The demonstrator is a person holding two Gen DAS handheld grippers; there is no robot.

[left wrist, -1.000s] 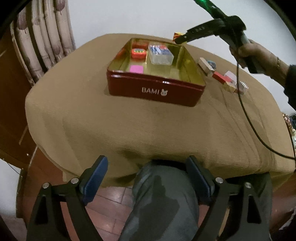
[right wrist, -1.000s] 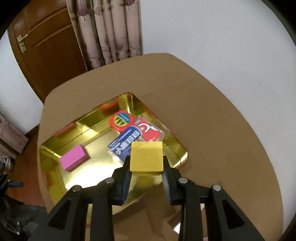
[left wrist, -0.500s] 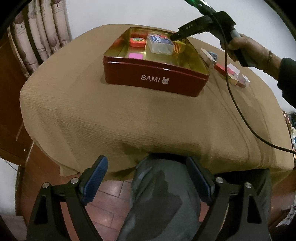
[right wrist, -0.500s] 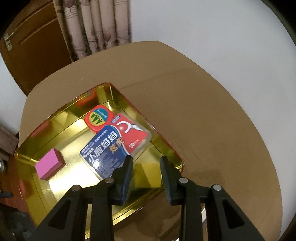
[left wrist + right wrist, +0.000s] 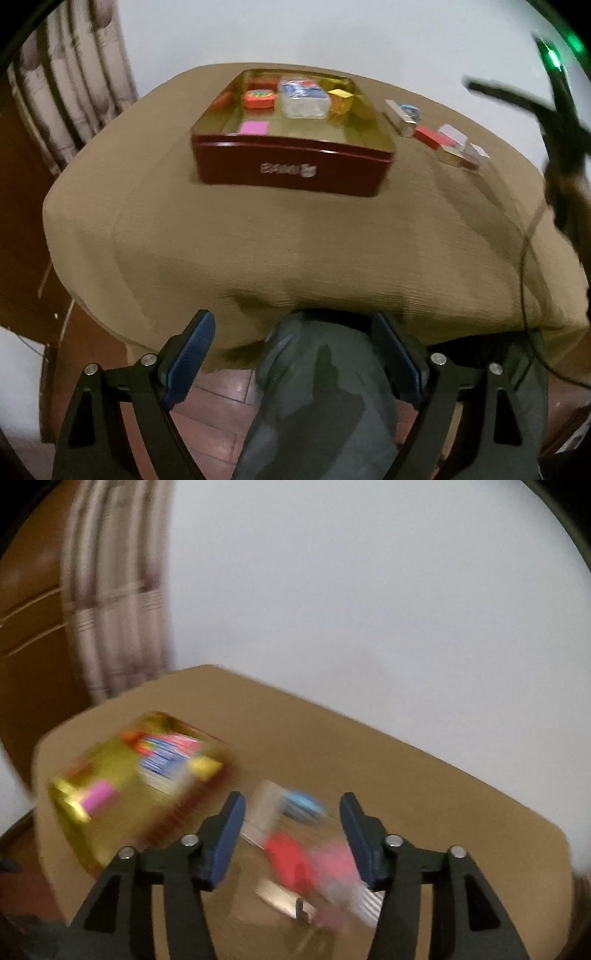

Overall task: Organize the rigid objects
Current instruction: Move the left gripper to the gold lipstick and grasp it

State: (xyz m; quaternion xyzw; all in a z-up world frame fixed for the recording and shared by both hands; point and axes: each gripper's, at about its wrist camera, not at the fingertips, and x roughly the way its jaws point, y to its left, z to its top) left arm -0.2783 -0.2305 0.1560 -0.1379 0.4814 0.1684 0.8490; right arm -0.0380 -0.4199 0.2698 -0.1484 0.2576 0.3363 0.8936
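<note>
A red tin (image 5: 291,170) with a gold inside (image 5: 122,775) stands on the tan-covered table. It holds a pink block (image 5: 253,128), a round red box (image 5: 259,98), a clear plastic pack (image 5: 303,99) and a yellow block (image 5: 340,99), which also shows in the right wrist view (image 5: 205,767). Several loose pieces lie right of the tin: a red box (image 5: 428,136), (image 5: 288,853), a blue round piece (image 5: 303,805) and pale blocks (image 5: 460,147). My left gripper (image 5: 293,354) is open and empty, off the table's near edge. My right gripper (image 5: 291,830) is open and empty above the loose pieces.
The table cloth (image 5: 258,236) hangs over the near edge. A person's knee (image 5: 321,387) sits between the left fingers. Curtains (image 5: 74,81) and a wooden door (image 5: 29,609) stand at the left. A black cable (image 5: 524,280) trails across the right side.
My right gripper let go of the yellow block into the tin, opened wide and swung right, over the loose pieces. The left gripper stayed open and shifted only slightly.
</note>
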